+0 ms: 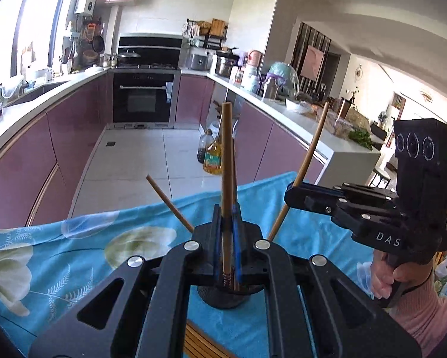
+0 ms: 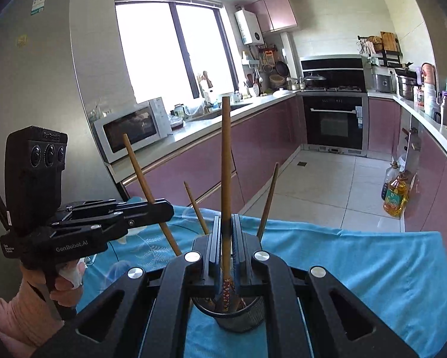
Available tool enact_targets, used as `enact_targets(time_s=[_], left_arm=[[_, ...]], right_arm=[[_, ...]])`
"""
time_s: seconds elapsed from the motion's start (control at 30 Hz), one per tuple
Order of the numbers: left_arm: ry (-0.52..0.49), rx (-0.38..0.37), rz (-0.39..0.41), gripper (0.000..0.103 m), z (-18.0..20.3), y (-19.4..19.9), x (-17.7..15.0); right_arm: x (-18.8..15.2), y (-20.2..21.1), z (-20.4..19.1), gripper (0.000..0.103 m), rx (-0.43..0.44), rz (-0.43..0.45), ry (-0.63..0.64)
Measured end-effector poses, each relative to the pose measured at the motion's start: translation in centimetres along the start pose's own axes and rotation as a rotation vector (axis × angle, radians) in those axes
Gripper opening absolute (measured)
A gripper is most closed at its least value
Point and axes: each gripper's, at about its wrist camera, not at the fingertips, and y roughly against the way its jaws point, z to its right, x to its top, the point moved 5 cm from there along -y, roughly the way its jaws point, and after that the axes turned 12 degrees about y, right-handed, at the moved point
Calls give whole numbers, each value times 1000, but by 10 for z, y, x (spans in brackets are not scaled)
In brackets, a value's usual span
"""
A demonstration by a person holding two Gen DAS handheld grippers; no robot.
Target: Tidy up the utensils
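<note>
Nearest, each claw is clamped on one upright chopstick: left claw on its chopstick, right claw on another. Both stand over a dark mesh holder on the blue-clothed tabletop. The sticks look light, stiff and slippery, best gripped mid-shaft. Both claws tilt slightly downward.

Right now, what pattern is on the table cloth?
Blue cloth with pale leaf-and-flower print; clearest in the left wrist view.
</note>
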Motion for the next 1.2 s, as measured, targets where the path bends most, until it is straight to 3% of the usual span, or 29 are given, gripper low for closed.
enact_targets(time_s=[0.17,0.3,0.37,0.53,0.93,1.2], left_arm=[[10,22,-100,8,-19,-38,-15],[22,44,-109,9,-32,-53,-14],[32,49,-98,18,-42,-51,-15],[35,72,-78,27,-51,-44,-19],[34,95,-22,39,-64,-8,-54],[58,149,-24,48,-84,21,-94]], right_arm=[[-15,-24,8,8,-3,-101,-27],[-24,-31,15,11,-19,-114,-67],[-24,-30,16,15,-24,-101,-81],[-25,-22,11,20,-28,-77,-65],[-40,10,-31,32,54,-33,16],[-77,2,-68,35,132,-119,58]])
